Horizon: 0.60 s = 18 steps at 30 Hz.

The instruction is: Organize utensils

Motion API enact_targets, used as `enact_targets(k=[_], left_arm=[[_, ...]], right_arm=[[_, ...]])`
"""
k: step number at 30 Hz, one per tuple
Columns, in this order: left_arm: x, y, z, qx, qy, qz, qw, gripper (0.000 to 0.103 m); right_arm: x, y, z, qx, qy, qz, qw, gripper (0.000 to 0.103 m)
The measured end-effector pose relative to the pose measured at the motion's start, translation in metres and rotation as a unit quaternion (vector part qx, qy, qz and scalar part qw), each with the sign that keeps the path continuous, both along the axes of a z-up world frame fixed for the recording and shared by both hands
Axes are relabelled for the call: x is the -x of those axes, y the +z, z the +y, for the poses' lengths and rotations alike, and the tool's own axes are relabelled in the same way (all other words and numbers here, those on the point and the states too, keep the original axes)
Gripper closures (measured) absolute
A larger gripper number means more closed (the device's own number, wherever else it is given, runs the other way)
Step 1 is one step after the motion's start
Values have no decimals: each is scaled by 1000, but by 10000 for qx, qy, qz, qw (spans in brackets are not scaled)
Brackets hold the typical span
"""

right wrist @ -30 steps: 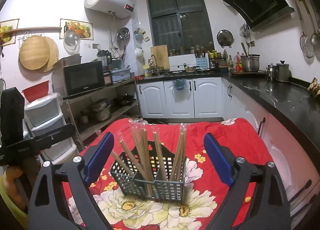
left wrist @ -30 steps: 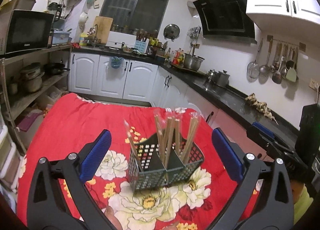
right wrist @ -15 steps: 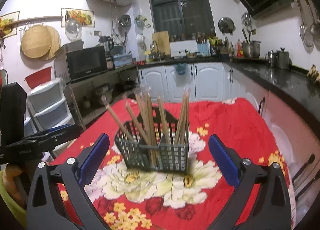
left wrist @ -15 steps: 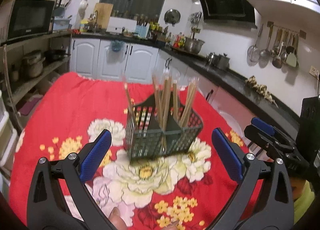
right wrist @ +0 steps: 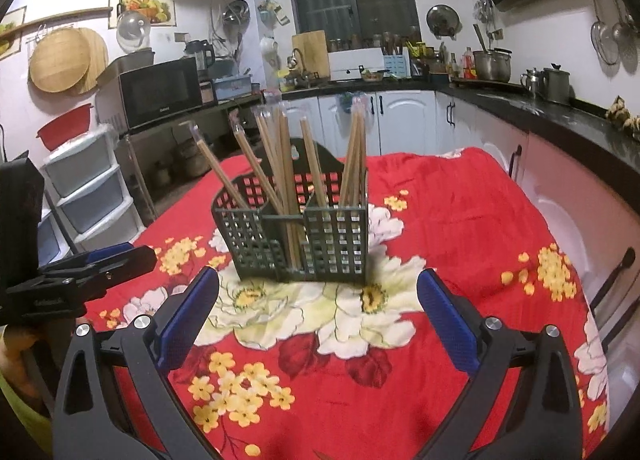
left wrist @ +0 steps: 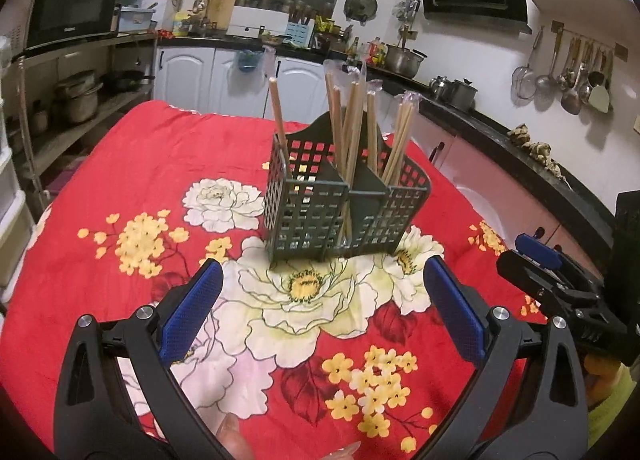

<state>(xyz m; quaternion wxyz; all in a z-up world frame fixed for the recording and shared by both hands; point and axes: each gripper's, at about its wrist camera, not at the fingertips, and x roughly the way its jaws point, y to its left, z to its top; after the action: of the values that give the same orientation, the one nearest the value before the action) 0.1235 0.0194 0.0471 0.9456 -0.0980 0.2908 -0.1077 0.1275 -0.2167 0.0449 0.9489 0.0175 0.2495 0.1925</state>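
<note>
A dark green slotted utensil basket [left wrist: 344,204] stands upright on the red flowered tablecloth [left wrist: 152,164]. Several wrapped wooden chopsticks [left wrist: 352,128] stand in its compartments. My left gripper [left wrist: 320,296] is open and empty, a short way in front of the basket. In the right wrist view the same basket [right wrist: 296,232] with its chopsticks [right wrist: 280,164] stands ahead of my right gripper [right wrist: 318,304], which is open and empty. Each gripper also shows at the edge of the other's view: the right one [left wrist: 556,280] and the left one [right wrist: 92,264].
A black kitchen counter [left wrist: 500,136] with pots runs along the right of the table. A shelf with a microwave [left wrist: 68,12] and plastic drawers [right wrist: 88,188] stands to the left. White cabinets [right wrist: 400,116] are behind the table.
Both grippers have pulled back and lowered from the basket, which now sits farther ahead of the fingers. The basket and chopsticks have stayed in place.
</note>
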Motion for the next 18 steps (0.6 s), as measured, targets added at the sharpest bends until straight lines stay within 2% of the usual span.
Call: enact_targets(k=[9, 18], left_arm=[[16, -22, -17, -305, 165, -248, 9991, 11], [34, -26, -31, -488, 277, -853, 9948, 11]], right_arm=[[19, -24, -2, 198, -385, -544, 9976, 6], [41, -28, -8, 57, -621, -1320, 9893, 6]])
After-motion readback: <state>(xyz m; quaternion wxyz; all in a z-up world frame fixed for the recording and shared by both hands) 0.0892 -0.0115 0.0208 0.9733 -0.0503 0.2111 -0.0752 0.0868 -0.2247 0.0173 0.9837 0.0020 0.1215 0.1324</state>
